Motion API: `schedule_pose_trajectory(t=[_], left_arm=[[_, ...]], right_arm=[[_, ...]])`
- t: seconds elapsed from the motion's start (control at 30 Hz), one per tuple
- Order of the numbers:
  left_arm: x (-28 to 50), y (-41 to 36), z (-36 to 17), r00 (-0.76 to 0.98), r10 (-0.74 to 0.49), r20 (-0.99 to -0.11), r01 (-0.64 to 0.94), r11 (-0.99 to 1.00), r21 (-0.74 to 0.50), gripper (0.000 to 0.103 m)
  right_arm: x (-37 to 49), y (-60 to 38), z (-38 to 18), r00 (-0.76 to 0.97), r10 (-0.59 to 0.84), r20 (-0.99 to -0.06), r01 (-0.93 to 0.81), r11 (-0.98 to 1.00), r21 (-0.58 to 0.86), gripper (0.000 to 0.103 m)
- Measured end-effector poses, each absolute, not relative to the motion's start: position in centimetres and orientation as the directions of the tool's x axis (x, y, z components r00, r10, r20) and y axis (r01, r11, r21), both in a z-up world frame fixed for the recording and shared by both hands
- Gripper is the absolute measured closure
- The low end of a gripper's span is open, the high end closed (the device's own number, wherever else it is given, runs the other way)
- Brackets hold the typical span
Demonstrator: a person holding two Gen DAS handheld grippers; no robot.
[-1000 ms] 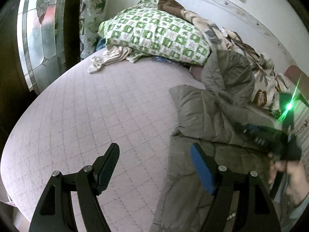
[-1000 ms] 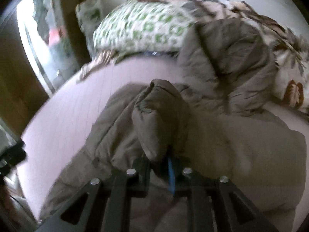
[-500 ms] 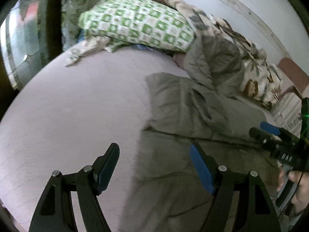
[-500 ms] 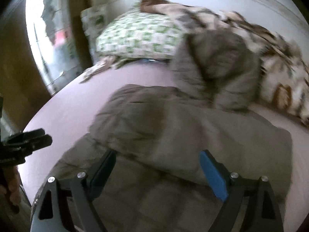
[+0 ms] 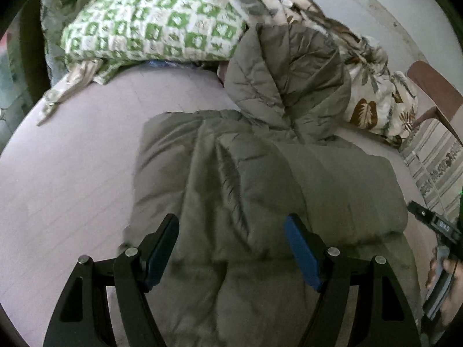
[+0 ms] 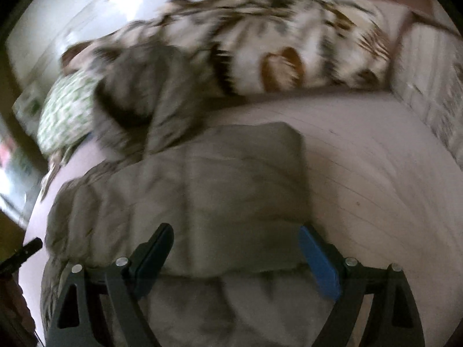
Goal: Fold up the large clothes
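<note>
1. Left tool [image 5: 231, 248]: its blue-padded fingers stand wide apart above the near part of the grey padded coat [image 5: 260, 190] and grip nothing. Risk: a pinch taken here may catch only the top layer, so the folded-over panel peels back when lifted.
2. The coat lies on the pink bed [image 5: 72, 159], its body partly folded on itself and its hood [image 5: 289, 78] propped up against the bedding at the far side. Risk: the slick, puffy shell may spring open or slide, so any crease that is not pressed flat is likely to relax.
3. The hood leans against the green checked pillow [image 5: 156, 26] and the leaf-print quilt [image 5: 376, 98]. Risk: pulling the coat toward the near edge may drag this bedding along, or leave the hood bunched under the next fold.
4. Right tool [image 6: 235, 256]: its fingers also stand wide apart and hold nothing, straddling the near right portion of the coat. This view is blurred. Risk: a closure made while the tool moves may miss the hem and nip the bed cover instead.
</note>
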State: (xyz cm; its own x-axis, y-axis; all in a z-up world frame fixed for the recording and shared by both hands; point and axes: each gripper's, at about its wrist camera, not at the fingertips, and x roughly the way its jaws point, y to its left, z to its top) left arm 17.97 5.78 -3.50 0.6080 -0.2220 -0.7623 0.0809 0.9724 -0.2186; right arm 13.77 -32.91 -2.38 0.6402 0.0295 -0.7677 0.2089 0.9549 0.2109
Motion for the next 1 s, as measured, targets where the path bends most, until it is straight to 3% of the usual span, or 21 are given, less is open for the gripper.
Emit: schedule_pose_trajectory(t=[0.1, 0.13, 0.17, 0.33, 0.57, 0.73, 1.0], left_arm=[[20.1, 4.7, -4.9, 0.585, -0.196, -0.787, 0.072, 0.979, -0.190, 0.028], [20.6, 4.3, -5.2, 0.585, -0.194, -0.788, 0.073, 0.980, -0.187, 0.038], [20.9, 4.0, -5.5, 0.584, -0.212, -0.784, 0.085, 0.976, -0.200, 0.066], [20.2, 3.9, -4.4, 0.621, -0.234, -0.749, 0.092, 0.970, -0.226, 0.085], [16.3, 6.7, -0.5, 0.668, -0.275, -0.691, 0.151, 0.960, -0.236, 0.087], [16.6, 7.0, -4.5, 0.586, -0.222, -0.780, 0.169, 0.974, -0.150, 0.085], [16.7, 7.9, -7.2, 0.591, -0.227, -0.774, 0.132, 0.974, -0.185, 0.074]], right_arm=[[14.2, -35.1, -3.4, 0.633, 0.028, -0.774, 0.258, 0.935, 0.244, 0.013], [14.5, -35.5, -3.7, 0.629, 0.028, -0.777, 0.269, 0.930, 0.251, 0.013], [14.6, -35.9, -3.9, 0.626, 0.030, -0.779, 0.275, 0.927, 0.256, 0.013], [15.5, -36.3, -5.2, 0.614, 0.048, -0.788, 0.289, 0.915, 0.281, 0.013], [16.0, -34.6, -3.7, 0.631, 0.047, -0.775, 0.232, 0.941, 0.247, 0.013], [16.8, -32.7, -3.8, 0.616, 0.041, -0.787, 0.197, 0.959, 0.205, 0.013], [17.4, -30.9, -7.5, 0.553, 0.004, -0.833, 0.170, 0.978, 0.118, 0.012]])
